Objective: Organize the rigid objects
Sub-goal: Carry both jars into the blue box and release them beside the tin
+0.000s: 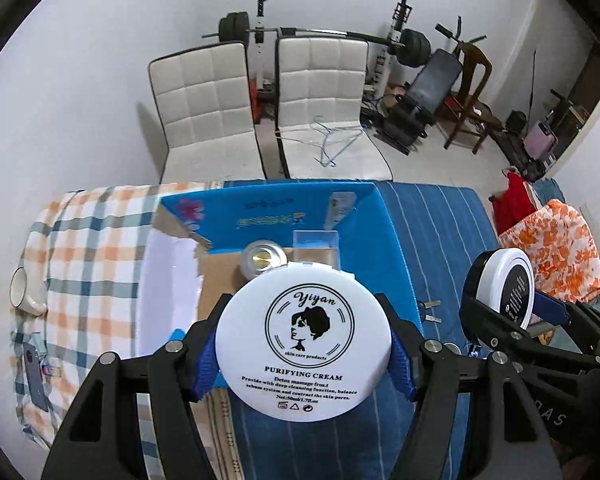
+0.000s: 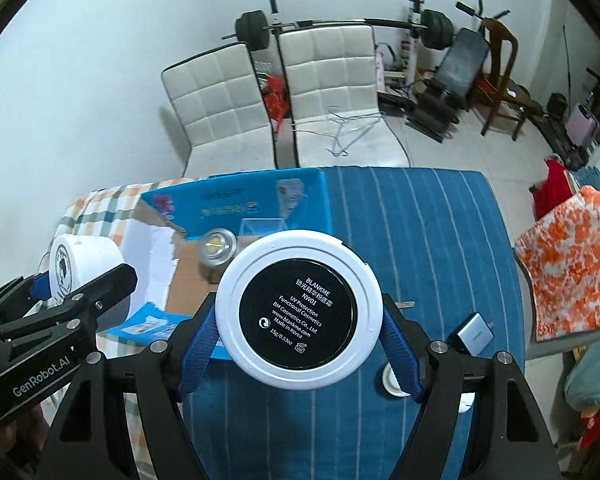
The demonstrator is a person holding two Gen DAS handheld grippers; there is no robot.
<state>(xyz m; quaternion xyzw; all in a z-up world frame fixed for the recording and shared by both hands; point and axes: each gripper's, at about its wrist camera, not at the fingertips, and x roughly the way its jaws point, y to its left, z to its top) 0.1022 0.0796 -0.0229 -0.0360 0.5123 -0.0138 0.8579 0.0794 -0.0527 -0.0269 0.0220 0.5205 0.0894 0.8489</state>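
Left wrist view: the left tongs are clamped on a white cream jar, its printed base facing the camera, held above the near edge of the blue box. Right wrist view: the right tongs are clamped on a white-rimmed compact with a black label, above the blue striped cloth on the worktop, just right of the box. Inside the open box sit a silver round tin and, beside it, a clear plastic case.
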